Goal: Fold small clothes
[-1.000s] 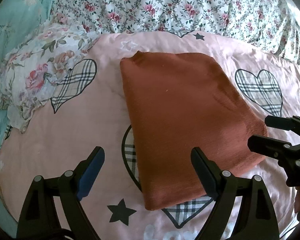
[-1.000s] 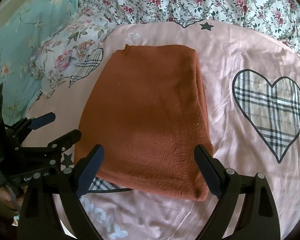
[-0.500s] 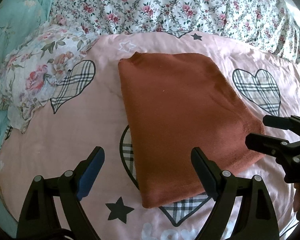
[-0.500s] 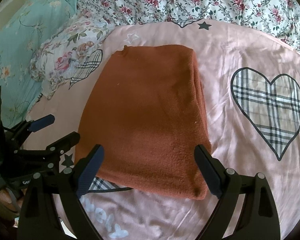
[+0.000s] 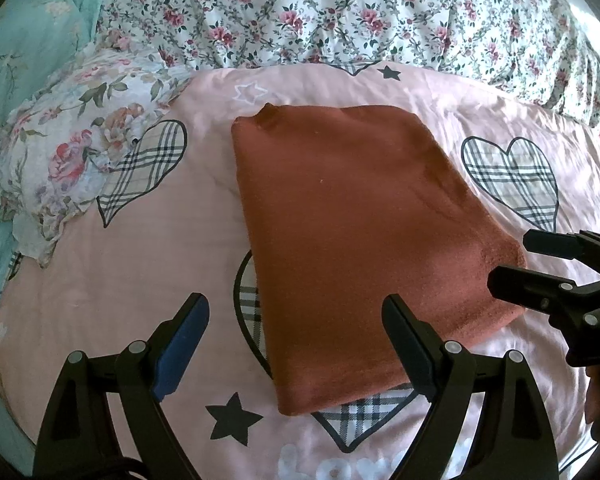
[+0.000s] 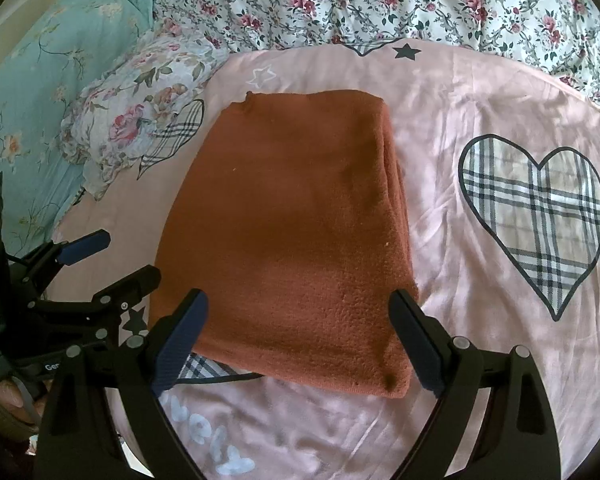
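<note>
Lying mid-frame on the pink heart-print cover (image 5: 132,264): rust-brown folded garment (image 5: 352,232), edges squared, seemingly finished. Hovering at lower frame with tongs spread and empty: left gripper (image 5: 296,344), right gripper (image 6: 300,340), likely released. Barely shifted from half a second earlier; both drawn slightly back.

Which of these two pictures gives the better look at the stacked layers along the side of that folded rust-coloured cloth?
The right wrist view. There the folded cloth shows its layered right edge as separate ridges running down to the near corner. In the left wrist view the same cloth shows mostly its flat top, and the right gripper sits over that side.
</note>
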A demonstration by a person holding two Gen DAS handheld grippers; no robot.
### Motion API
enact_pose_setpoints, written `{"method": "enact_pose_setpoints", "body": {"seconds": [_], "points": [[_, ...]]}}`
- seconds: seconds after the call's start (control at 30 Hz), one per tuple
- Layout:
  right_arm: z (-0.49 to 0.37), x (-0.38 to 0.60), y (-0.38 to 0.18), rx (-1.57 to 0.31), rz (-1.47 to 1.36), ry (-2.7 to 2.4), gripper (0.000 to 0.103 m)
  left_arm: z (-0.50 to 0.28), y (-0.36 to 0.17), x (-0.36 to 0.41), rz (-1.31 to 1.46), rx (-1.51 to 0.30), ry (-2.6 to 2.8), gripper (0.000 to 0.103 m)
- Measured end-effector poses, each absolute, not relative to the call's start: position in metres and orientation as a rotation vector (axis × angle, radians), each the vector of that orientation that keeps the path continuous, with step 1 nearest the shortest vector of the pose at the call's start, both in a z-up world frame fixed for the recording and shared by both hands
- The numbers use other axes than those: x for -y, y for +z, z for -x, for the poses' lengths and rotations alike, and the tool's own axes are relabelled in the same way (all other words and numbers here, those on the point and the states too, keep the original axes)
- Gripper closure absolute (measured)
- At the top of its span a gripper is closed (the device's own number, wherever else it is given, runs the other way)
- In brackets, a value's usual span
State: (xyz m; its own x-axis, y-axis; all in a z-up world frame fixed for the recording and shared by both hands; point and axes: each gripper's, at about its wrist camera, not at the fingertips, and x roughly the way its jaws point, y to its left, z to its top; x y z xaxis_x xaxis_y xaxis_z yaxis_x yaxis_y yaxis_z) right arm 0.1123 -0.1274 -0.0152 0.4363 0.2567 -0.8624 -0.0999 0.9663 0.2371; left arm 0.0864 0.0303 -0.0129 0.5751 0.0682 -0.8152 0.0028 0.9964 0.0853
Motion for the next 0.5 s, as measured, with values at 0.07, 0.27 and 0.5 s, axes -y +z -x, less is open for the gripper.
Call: {"method": "enact_pose_setpoints", "body": {"seconds": [0.07,0.27,0.5], "points": [[-0.1118,0.127,-0.0154,-1.098,-0.159,0.222,0.011,-0.0873,-0.0133,-0.0309,-0.079,-0.958,0.037,0.014],[-0.1118,0.1267,-0.0157,-1.098,-0.16,0.22,0.011,-0.0874,-0.0132,-0.0313,-0.078,-0.959,0.036,0.014],[-0.1121,0.1269,-0.016,-1.098,-0.161,0.221,0.011,-0.09,-0.014,-0.0346,-0.074,-0.96,0.034,0.014]]}}
